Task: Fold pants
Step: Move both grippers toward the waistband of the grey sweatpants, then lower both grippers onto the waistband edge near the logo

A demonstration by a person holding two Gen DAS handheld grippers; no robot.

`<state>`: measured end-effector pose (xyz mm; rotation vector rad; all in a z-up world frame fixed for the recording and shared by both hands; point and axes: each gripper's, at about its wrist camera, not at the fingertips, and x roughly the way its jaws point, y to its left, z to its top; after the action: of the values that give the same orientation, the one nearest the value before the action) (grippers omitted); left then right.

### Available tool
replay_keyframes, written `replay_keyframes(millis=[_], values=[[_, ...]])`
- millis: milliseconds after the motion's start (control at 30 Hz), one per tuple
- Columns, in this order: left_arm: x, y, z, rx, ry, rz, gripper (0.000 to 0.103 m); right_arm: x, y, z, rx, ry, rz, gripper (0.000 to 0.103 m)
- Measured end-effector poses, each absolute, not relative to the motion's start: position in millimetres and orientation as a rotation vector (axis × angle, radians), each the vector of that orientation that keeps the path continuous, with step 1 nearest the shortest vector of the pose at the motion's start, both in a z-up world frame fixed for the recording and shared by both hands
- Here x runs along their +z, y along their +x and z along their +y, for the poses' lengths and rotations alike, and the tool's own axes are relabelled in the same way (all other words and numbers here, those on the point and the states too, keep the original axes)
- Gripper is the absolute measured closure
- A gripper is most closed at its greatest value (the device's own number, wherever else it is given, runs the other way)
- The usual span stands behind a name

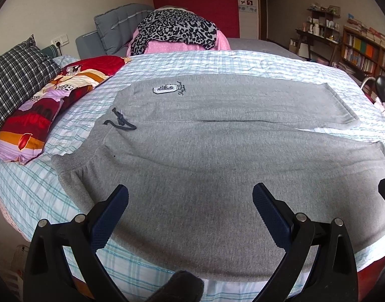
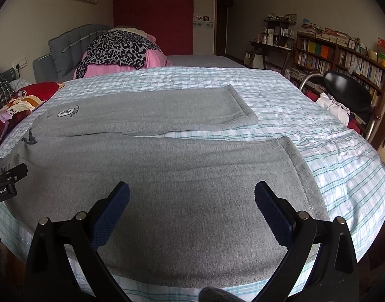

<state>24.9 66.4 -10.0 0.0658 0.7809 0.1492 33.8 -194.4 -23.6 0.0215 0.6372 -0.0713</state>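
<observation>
pants near edge behind tongs.

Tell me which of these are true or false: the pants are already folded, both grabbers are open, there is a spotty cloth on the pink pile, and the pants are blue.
1. The pants are already folded. False: the gray pants lie spread flat on the checked bedsheet, both legs apart.
2. Both grabbers are open. True: the left gripper and the right gripper each show fingers wide apart, holding nothing.
3. A spotty cloth lies on the pink pile. True: a leopard-print cloth drapes over the pink bedding.
4. The pants are blue. False: they are gray, with a dark drawstring.
</observation>
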Motion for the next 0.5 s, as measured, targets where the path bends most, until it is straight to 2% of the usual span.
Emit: replay_keyframes(millis=[100,500], values=[[-7.0,28.8,71.1,0.183,0.081,0.759,0.005,-26.0,35.2,-187.4,-0.086,-0.044,0.578,0.002],[-6.9,63.9,93.1,0.282,0.148,0.723,0.005,-43.3,80.8,-195.7,-0.031,0.037,0.678,0.002]])
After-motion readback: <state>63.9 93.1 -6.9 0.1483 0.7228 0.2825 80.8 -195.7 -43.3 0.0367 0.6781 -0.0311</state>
